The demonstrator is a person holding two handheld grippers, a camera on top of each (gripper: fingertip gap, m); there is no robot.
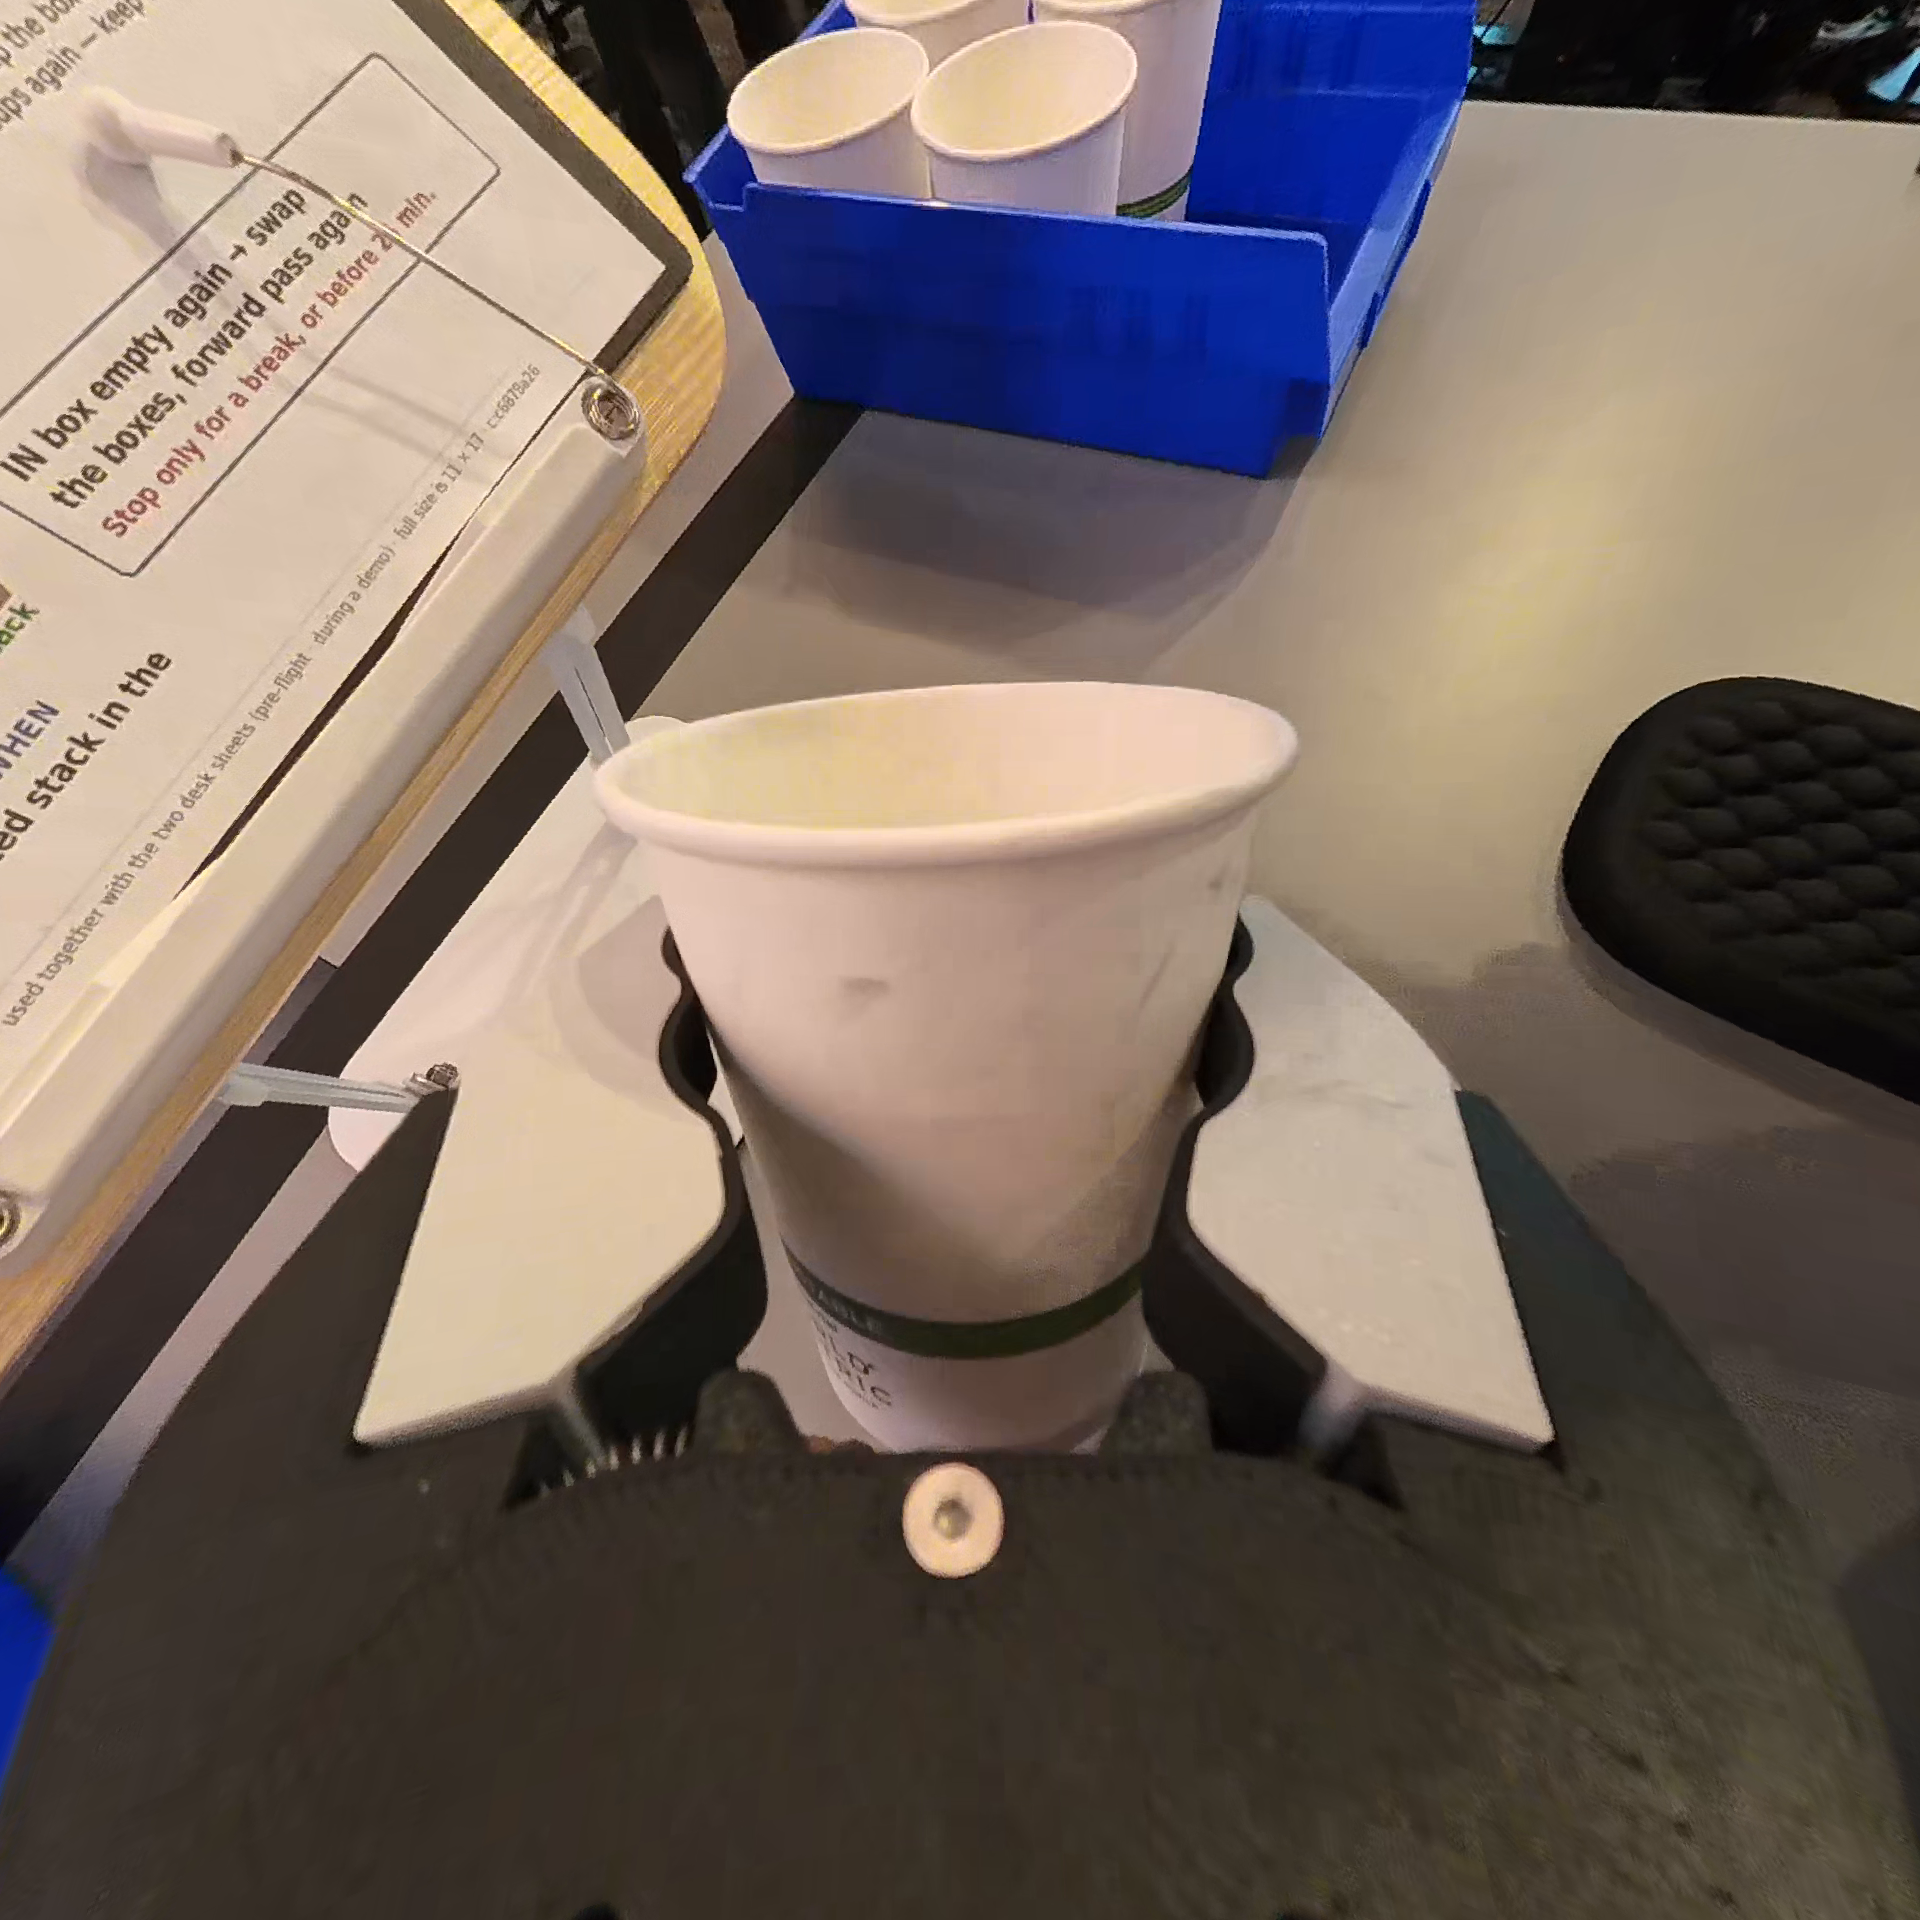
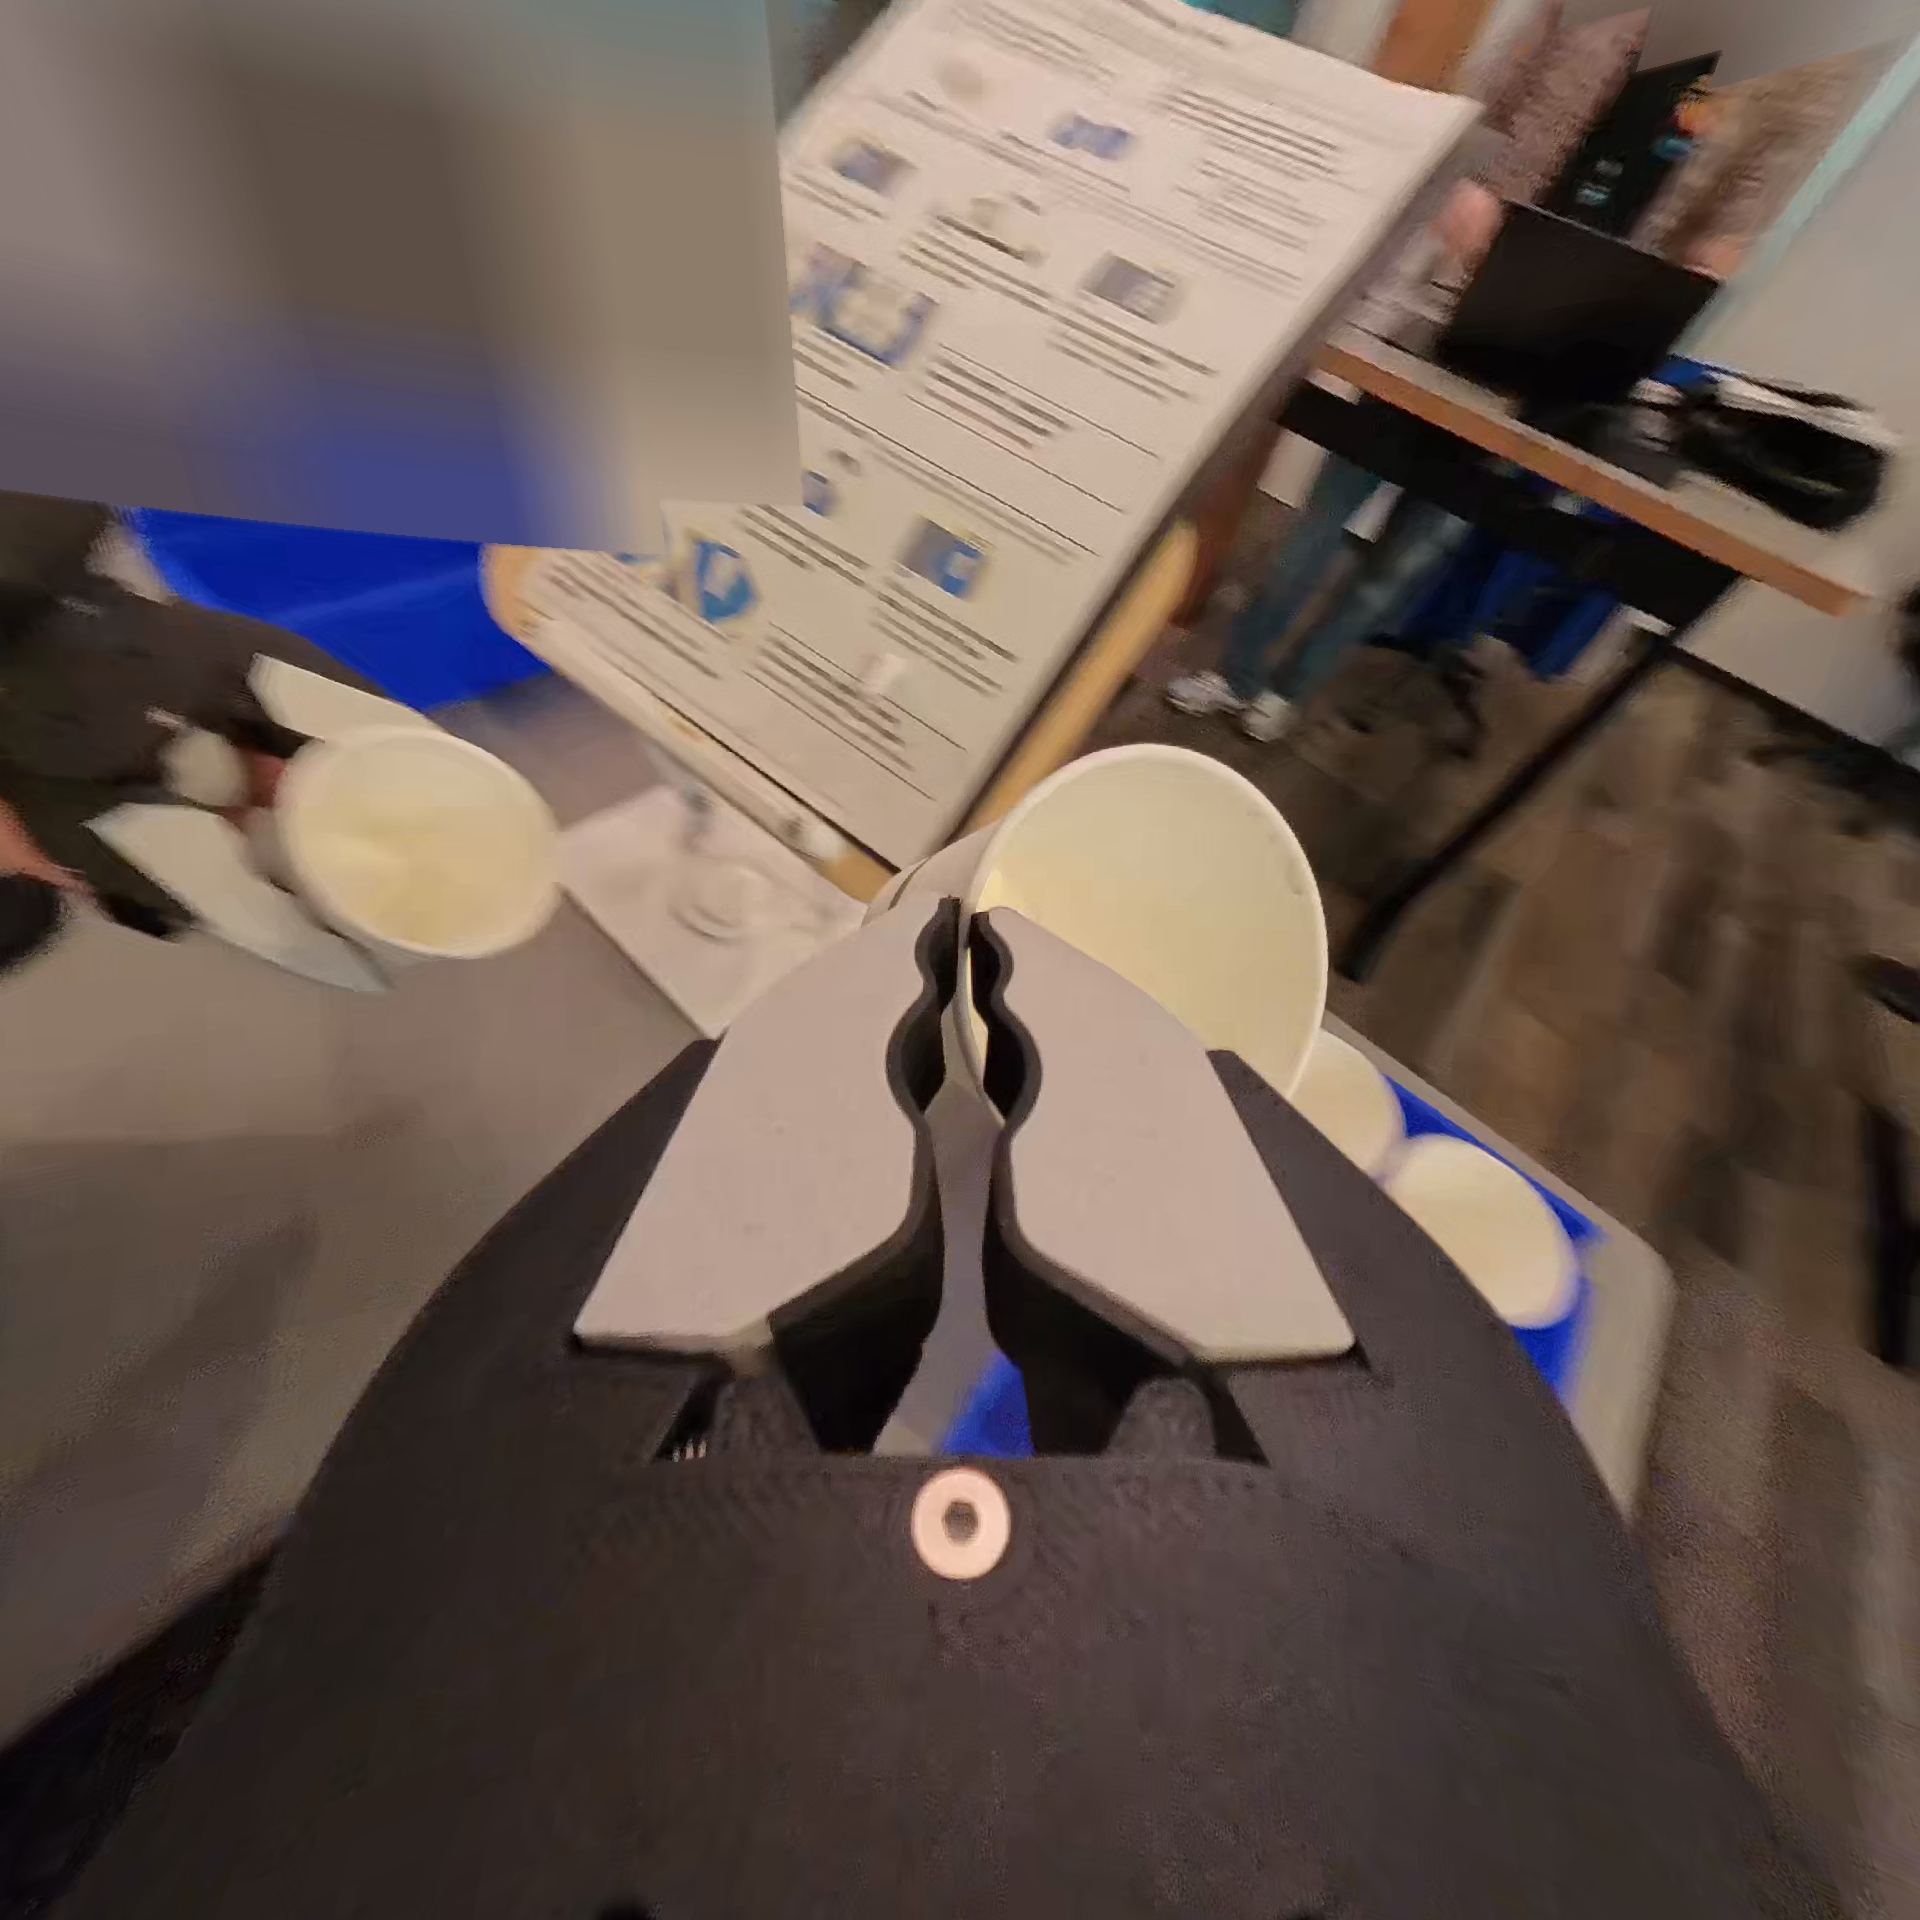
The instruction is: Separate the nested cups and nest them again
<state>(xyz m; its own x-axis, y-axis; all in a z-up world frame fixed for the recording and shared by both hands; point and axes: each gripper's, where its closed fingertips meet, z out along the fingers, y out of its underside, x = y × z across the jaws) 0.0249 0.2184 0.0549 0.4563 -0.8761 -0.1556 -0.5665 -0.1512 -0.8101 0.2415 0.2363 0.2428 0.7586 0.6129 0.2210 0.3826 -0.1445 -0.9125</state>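
Left wrist view shows the left gripper [image 1: 954, 997] with its black fingers [image 1: 688, 1029] pressed against both sides of an upright white paper cup [image 1: 940, 935] over a grey table [image 1: 1455, 540]. More white cups [image 1: 930, 114] stand in a blue bin [image 1: 1039, 312] beyond, beside a printed instruction board [image 1: 260, 343]. Right wrist view, blurred, shows the right gripper [image 2: 966, 935] nearly closed, pinching the rim wall of another white cup [image 2: 1153, 904] above cups in a blue bin [image 2: 1558, 1340].
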